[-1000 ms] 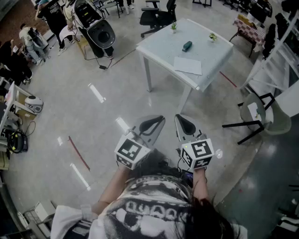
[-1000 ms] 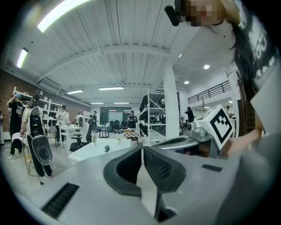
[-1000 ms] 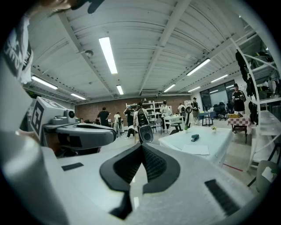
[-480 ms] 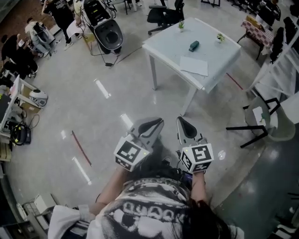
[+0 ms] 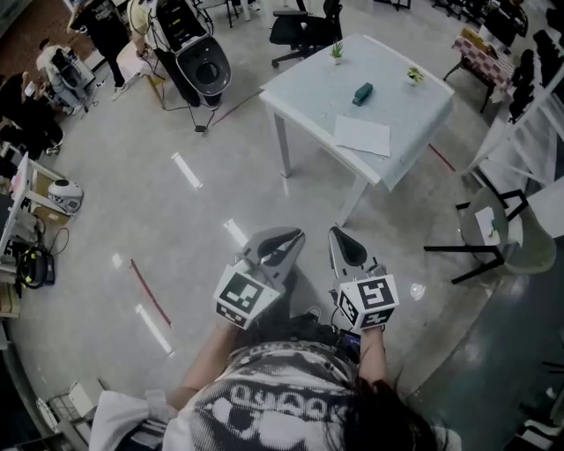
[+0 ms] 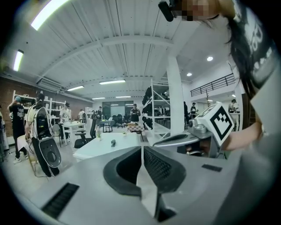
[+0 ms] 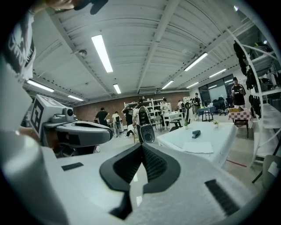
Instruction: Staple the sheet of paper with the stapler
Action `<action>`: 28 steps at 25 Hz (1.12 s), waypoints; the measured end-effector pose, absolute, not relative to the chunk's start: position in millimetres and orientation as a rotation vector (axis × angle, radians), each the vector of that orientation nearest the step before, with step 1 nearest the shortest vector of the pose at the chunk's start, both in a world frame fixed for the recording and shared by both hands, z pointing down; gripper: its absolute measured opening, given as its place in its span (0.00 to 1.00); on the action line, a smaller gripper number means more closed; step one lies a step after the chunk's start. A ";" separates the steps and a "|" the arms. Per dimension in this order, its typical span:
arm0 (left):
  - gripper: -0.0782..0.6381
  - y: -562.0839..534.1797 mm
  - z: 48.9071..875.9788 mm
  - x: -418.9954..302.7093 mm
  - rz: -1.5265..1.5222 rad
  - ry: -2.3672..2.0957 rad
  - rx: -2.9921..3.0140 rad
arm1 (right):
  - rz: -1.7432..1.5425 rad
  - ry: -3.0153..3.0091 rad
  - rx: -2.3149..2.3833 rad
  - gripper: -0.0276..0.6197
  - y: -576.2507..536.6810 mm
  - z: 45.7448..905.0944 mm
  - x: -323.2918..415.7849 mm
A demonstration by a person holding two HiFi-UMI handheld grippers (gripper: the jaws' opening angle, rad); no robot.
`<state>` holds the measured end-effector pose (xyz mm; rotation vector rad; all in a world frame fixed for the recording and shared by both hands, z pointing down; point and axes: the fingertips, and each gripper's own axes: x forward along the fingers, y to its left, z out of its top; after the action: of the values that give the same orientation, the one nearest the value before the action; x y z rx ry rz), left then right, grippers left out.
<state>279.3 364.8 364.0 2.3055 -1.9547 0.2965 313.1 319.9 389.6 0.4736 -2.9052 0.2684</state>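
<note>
Jaws on the left gripper (image 6: pixel 142 149) are pressing together, the dark ribbed pads meeting along one line with nothing between them; jaws on the right gripper (image 7: pixel 141 147) are sitting the same way, closed on each other and gripping nothing. In the head view both grippers are hanging side by side just in front of the person's body, over bare pale floor (image 5: pixel 203 220), and pointing towards the white table (image 5: pixel 304 97) further ahead; the table is standing well apart from them.

On that table the stapler (image 5: pixel 362 93), small and dark, is resting near the middle of the top; the sheet of paper (image 5: pixel 362 136) is lying flat nearer the edge that faces the person, close to the stapler but not touching it. Two small potted plants (image 5: pixel 337 51) are standing at the far side of the top, one by each far corner; the second plant (image 5: pixel 414 75) is sitting to the right of the stapler.

Beyond the table a black office chair (image 5: pixel 300 25) is standing; to the left of it a black machine (image 5: pixel 198 57) with a round opening is leaning; a black-framed chair (image 5: pixel 489 231) is standing to the right of the grippers; a red strip (image 5: pixel 148 291) is running along the floor at the left; several people (image 5: pixel 53 70) are gathering at the far left edge of the room.
</note>
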 end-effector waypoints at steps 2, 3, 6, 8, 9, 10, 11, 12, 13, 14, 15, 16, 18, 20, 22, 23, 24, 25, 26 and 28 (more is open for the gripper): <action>0.13 356.7 357.5 256.1 0.287 -1.946 2.313 | 0.274 -2.890 0.488 0.04 310.3 385.5 290.6; 0.13 352.5 354.2 244.2 0.281 -1.934 2.319 | 0.277 -2.883 0.498 0.04 305.4 382.3 278.8; 0.13 327.2 357.4 213.5 0.272 -1.898 2.335 | 0.272 -2.864 0.533 0.04 279.6 384.5 248.8; 0.13 300.6 369.8 193.1 0.289 -1.873 2.347 | 0.268 -2.847 0.549 0.04 255.3 397.3 228.6; 0.13 287.8 374.6 182.0 0.295 -1.858 2.356 | 0.270 -2.840 0.556 0.04 244.5 402.9 217.7; 0.13 276.1 377.4 170.3 0.296 -1.843 2.366 | 0.272 -2.832 0.564 0.04 235.0 406.8 206.5; 0.13 265.0 378.1 158.0 0.293 -1.828 2.376 | 0.274 -2.822 0.576 0.04 226.2 408.9 195.4; 0.13 254.6 377.4 145.4 0.289 -1.816 2.387 | 0.275 -2.812 0.590 0.04 217.7 409.6 184.2; 0.13 245.1 375.8 132.8 0.286 -1.806 2.398 | 0.273 -2.802 0.605 0.04 209.5 409.6 173.2; 0.13 236.6 374.3 120.5 0.284 -1.795 2.409 | 0.272 -2.793 0.620 0.04 201.6 409.6 162.5; 0.13 228.7 373.2 108.9 0.283 -1.783 2.418 | 0.272 -2.784 0.638 0.04 193.6 409.7 152.4; 0.13 221.1 372.7 98.0 0.283 -1.767 2.427 | 0.271 -2.776 0.659 0.04 185.5 409.9 143.1; 0.13 206.5 375.5 77.5 0.290 -1.735 2.448 | 0.272 -2.760 0.712 0.04 169.4 409.9 127.3; 0.13 192.8 379.0 59.8 0.301 -1.703 2.480 | 0.275 -2.748 0.773 0.04 154.7 409.4 114.9; 0.13 180.9 378.9 46.2 0.307 -1.672 2.512 | 0.280 -2.735 0.832 0.04 141.8 410.1 106.3; 0.13 176.0 378.7 41.0 0.306 -1.659 2.525 | 0.283 -2.725 0.857 0.04 136.3 411.4 103.7; 0.13 171.5 378.9 36.8 0.302 -1.647 2.535 | 0.285 -2.714 0.878 0.04 131.4 413.4 102.1; 0.13 167.4 379.8 33.2 0.297 -1.635 2.542 | 0.288 -2.700 0.896 0.04 126.8 415.8 101.2; 0.13 163.2 381.5 30.2 0.291 -1.621 2.547 | 0.292 -2.687 0.912 0.04 122.0 418.6 100.9; 0.13 154.7 386.7 25.5 0.280 -1.594 2.552 | 0.301 -2.657 0.944 0.04 111.4 425.3 101.6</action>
<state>25.5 154.7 386.7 2.5522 -1.5939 0.2804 101.6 111.4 425.3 0.9441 -2.6573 0.3014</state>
